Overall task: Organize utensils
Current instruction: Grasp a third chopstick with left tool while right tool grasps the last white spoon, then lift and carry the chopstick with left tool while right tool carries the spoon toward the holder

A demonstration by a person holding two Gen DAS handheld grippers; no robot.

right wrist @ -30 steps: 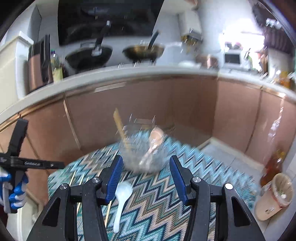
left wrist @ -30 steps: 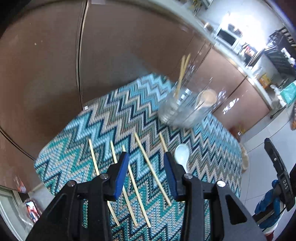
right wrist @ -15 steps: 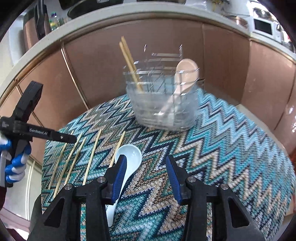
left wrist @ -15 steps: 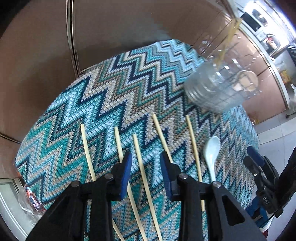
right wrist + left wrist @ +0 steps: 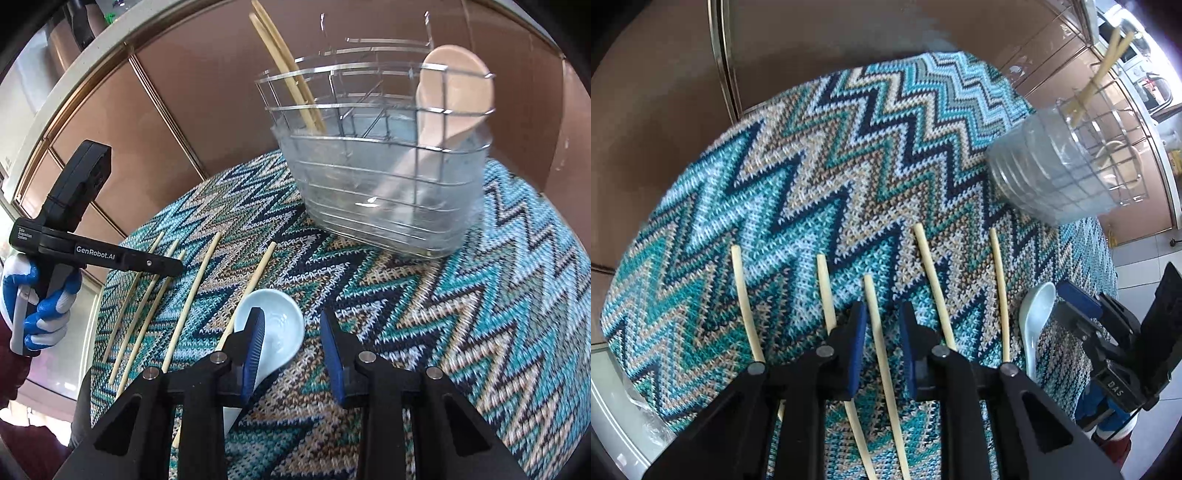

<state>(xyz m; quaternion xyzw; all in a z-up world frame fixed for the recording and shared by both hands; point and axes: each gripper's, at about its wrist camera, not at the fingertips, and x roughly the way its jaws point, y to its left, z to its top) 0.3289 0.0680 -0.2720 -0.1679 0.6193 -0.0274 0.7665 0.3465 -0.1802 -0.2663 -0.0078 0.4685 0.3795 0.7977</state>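
Closing in to pick things up, the left gripper (image 5: 881,347) had jaws apart around a chopstick (image 5: 875,325), the right gripper (image 5: 291,354) around a spoon (image 5: 273,332).

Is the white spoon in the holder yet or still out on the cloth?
Out: the white spoon lies flat on the cloth, apart from the holder.

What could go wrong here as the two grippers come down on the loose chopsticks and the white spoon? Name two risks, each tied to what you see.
1. The left gripper, whose jaws have just been closing, straddles one chopstick, but neighbours lie close by; a finger may nudge them.
2. The right gripper, jaws also closing, has the white spoon off-centre under its left finger, so it may pinch badly or slip.
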